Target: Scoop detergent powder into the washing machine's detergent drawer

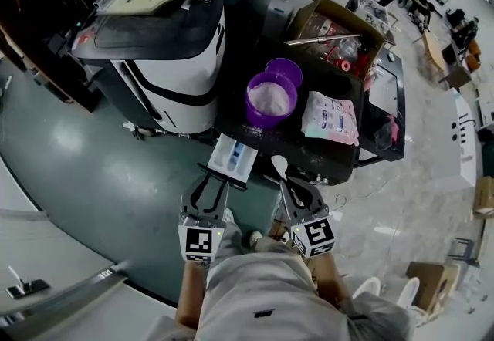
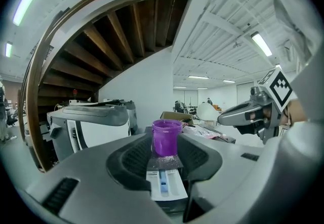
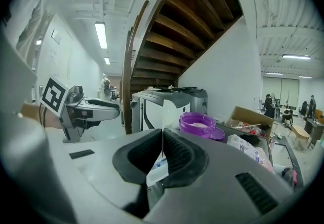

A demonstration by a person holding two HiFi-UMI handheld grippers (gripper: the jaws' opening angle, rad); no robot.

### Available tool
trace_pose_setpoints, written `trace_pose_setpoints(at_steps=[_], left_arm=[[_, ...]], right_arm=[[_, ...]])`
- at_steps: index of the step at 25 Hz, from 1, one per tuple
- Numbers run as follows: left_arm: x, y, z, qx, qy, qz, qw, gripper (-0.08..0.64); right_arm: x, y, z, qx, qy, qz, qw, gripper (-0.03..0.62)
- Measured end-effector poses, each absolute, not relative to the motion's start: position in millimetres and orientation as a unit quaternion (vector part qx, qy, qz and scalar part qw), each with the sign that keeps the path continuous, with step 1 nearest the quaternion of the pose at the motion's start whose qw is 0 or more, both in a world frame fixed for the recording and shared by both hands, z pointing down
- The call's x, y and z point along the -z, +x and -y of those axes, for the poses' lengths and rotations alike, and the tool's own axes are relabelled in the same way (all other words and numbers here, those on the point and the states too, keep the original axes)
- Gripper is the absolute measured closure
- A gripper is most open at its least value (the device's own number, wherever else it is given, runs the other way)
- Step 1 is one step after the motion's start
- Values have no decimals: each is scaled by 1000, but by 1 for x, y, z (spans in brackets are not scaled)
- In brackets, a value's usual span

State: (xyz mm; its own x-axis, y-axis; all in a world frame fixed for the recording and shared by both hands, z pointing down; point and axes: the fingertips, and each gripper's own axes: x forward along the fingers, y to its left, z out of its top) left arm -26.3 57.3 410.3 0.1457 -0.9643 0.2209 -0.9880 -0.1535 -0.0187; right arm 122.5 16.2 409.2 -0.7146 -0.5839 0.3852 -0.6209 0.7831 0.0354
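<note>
Powder fills the open purple plastic tub (image 1: 270,100). Just short of the tub, the right gripper (image 1: 289,184) pinches the thin handle of a white plastic spoon (image 1: 279,167), which is probably light, stiff and apt to swivel, so a firm hold on the handle suits it. The left gripper (image 1: 216,181), jaws spread, points at the white detergent drawer (image 1: 233,156) just before the tub.

The head view looks steeply down from above the person onto the black desk (image 1: 309,154). The left gripper view and right gripper view ride low on the left tool (image 1: 218,181) and right tool (image 1: 293,187), facing level along the jaws, close to the desk. All three share the purple plastic tub (image 1: 270,99) and the white washing machine (image 1: 166,46)
</note>
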Motion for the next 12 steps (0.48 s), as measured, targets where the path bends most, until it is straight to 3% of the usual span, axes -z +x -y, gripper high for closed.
trace_pose_setpoints(at_steps=[12], left_arm=[[-401, -82, -22, -74, 775, 625, 57, 391]], right_arm=[[-398, 75, 14, -37, 358, 912, 194, 583]])
